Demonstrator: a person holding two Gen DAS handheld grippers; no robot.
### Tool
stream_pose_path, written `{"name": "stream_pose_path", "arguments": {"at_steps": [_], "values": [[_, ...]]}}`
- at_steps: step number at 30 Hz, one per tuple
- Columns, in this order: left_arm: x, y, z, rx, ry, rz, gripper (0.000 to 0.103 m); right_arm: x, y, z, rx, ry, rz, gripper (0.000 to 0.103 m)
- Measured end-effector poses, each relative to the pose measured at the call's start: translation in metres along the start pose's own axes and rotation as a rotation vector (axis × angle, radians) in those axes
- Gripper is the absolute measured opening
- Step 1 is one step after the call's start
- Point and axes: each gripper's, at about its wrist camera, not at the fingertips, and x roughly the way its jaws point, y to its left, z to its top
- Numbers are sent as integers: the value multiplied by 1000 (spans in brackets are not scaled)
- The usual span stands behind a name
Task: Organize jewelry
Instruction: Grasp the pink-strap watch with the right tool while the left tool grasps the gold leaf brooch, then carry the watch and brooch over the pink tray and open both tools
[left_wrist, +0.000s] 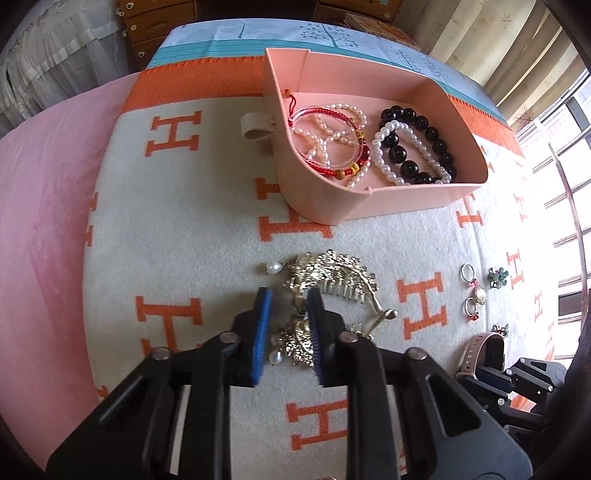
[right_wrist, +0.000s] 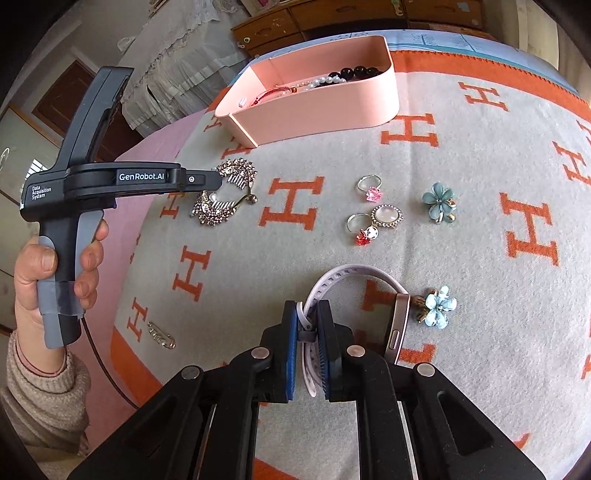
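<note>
Two gold rhinestone hair combs (left_wrist: 325, 284) lie on the H-patterned blanket. My left gripper (left_wrist: 290, 299) is open, its blue pads on either side of the combs; it also shows in the right wrist view (right_wrist: 218, 181) over the combs (right_wrist: 225, 195). My right gripper (right_wrist: 307, 314) is shut on the pale strap of a pink smartwatch (right_wrist: 354, 291). The pink jewelry box (left_wrist: 369, 199) holds pearl, red cord and black bead bracelets (left_wrist: 369, 144).
Rings (right_wrist: 369, 188) and a round brooch (right_wrist: 386, 216) lie mid-blanket, with two blue flower clips (right_wrist: 439, 201) to their right. A small pin (right_wrist: 161, 335) lies near the blanket's left edge. A wooden dresser (right_wrist: 314, 18) stands behind the bed.
</note>
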Motion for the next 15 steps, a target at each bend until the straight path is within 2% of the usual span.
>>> {"name": "stream_pose_path", "arguments": {"at_steps": [5,10,15], "values": [[-7,-4,-4,-10,-36,1,7,-2,-2,-2,2,-9,4,10],[-35,-5,-11,-13,-79,-32,6,-3,1,-3,-4,-16,-13,10],[-69,-11,-4,1,-137,-42,6,-1,10,-3,-25,-13,-52,10]]}}
